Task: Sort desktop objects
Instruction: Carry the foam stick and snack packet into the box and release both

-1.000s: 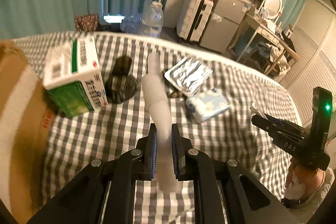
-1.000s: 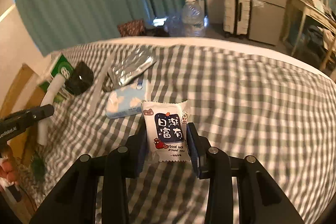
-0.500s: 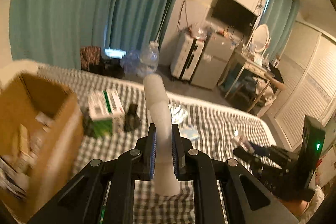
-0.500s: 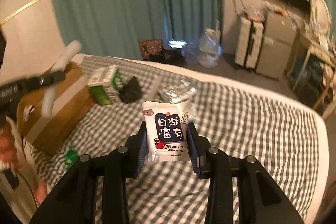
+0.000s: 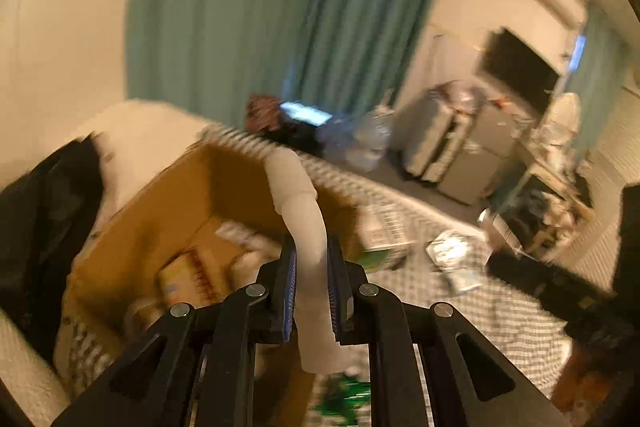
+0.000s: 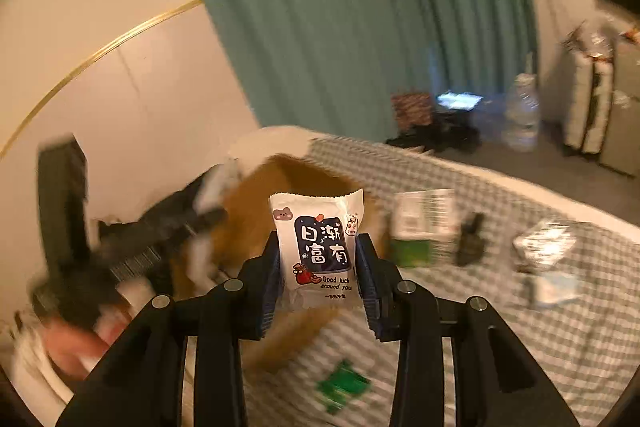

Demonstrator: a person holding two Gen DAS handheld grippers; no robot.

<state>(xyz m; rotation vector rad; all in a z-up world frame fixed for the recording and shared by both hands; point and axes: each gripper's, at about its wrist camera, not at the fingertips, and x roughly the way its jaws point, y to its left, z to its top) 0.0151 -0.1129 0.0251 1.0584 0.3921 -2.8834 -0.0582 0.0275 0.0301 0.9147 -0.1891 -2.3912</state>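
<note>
my left gripper (image 5: 312, 279) clamps a pale soft bent tube (image 5: 298, 203) | open brown cardboard box (image 5: 160, 211) beneath | checked cloth (image 5: 472, 303) right

The left gripper (image 5: 312, 283) is clamping its jaws on a pale tube (image 5: 304, 219), while the right gripper (image 6: 318, 279) is gripping a white snack packet (image 6: 320, 247), both angling downward.

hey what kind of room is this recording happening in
Most likely a bedroom, perhaps a small rented or hotel-style room. The work surface is a bed with a checked sheet, teal curtains hang behind it, and a suitcase stands below a wall-mounted TV.
</note>
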